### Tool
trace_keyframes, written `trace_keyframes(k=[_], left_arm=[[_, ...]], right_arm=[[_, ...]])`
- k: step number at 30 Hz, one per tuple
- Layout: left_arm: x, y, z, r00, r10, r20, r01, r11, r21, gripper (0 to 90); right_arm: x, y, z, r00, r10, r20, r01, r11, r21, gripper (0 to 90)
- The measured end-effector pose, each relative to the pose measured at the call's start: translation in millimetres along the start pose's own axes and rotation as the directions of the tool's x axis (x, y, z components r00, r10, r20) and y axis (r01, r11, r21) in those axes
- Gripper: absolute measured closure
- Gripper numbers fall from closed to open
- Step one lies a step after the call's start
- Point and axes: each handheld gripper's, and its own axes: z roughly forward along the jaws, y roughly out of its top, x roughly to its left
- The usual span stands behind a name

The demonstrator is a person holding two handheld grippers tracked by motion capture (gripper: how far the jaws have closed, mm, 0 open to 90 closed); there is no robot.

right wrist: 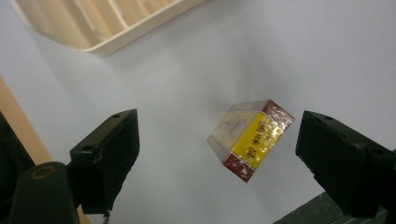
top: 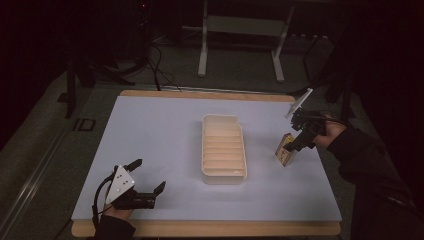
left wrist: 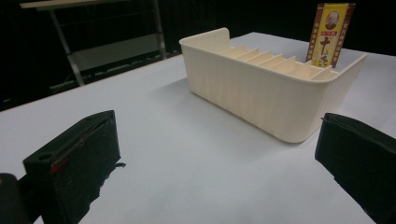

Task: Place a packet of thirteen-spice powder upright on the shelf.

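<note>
A small yellow and brown box [top: 285, 154] stands upright on the white table top, to the right of a cream slotted tray [top: 223, 149]. My right gripper [top: 296, 144] hovers just over the box, pointing down at it. In the right gripper view the box [right wrist: 250, 140] stands between the wide-apart jaws, nearer the right one, and touches neither; my right gripper [right wrist: 215, 139] is open. My left gripper [top: 146, 176] rests open near the front left of the table, with nothing in it. In the left gripper view [left wrist: 215, 163] the tray [left wrist: 261, 88] lies ahead, with the box [left wrist: 329, 35] behind it.
The white table top [top: 160, 135] has a wooden edge [top: 205, 229] at the front and back. A metal stand [top: 240, 30] and cables lie on the dark floor beyond the table. A dark sleeve [top: 370, 165] reaches in from the right.
</note>
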Motion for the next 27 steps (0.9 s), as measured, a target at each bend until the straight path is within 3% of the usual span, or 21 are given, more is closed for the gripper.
trace_keyframes(k=[2, 3, 5, 8, 12, 16, 21, 22, 25, 27], left_arm=[[0.0, -0.1, 0.2, 1.0000, 0.000, 0.000, 0.000, 1.0000, 0.000, 0.0], [0.0, -0.1, 0.3, 1.0000, -0.001, 0.001, 0.001, 1.0000, 0.001, 0.0], [-0.1, -0.1, 0.3, 1.0000, -0.001, 0.002, 0.001, 1.0000, 0.001, 0.0], [0.1, -0.2, 0.4, 1.0000, -0.003, 0.003, 0.003, 1.0000, 0.001, 0.0], [0.3, -0.2, 0.6, 1.0000, -0.008, 0.005, 0.008, 1.0000, 0.002, 0.0], [0.2, -0.2, 0.6, 0.9999, -0.009, 0.006, 0.009, 1.0000, 0.002, 0.0], [0.3, -0.3, 0.4, 0.9999, -0.009, 0.008, 0.009, 1.0000, 0.002, 0.0], [0.3, -0.3, 0.4, 0.9999, -0.009, 0.008, 0.009, 1.0000, 0.003, 0.0], [0.4, -0.2, 0.2, 0.9999, -0.008, 0.008, 0.008, 1.0000, 0.004, 0.0], [0.4, -0.3, 0.4, 0.9999, -0.007, 0.009, 0.007, 1.0000, 0.005, 0.0]], right_arm=[[-3.9, -0.4, 3.6, 0.9993, 0.034, 0.015, -0.034, 0.999, 0.011, 13.3], [-6.2, -0.4, 5.8, 0.9971, 0.073, 0.024, -0.073, 0.997, 0.018, 12.7], [-10.8, -0.1, 9.9, 0.9890, 0.146, 0.024, -0.147, 0.989, 0.032, 11.3], [-19.6, -0.2, 14.0, 0.9752, 0.219, 0.030, -0.220, 0.975, 0.029, 11.3], [-30.5, 0.8, 21.1, 0.9503, 0.309, 0.041, -0.311, 0.948, 0.071, 11.6], [-42.2, 2.4, 33.0, 0.9113, 0.412, 0.012, -0.409, 0.901, 0.144, 15.2], [-50.8, 2.2, 47.5, 0.8912, 0.453, 0.013, -0.446, 0.871, 0.207, 21.8], [-51.4, 2.1, 50.5, 0.8847, 0.466, 0.014, -0.457, 0.861, 0.225, 22.5], [-50.8, -0.2, 61.8, 0.8814, 0.472, 0.006, -0.455, 0.846, 0.277, 25.1], [-49.5, -1.7, 69.9, 0.8765, 0.481, -0.010, -0.457, 0.838, 0.299, 32.1]])
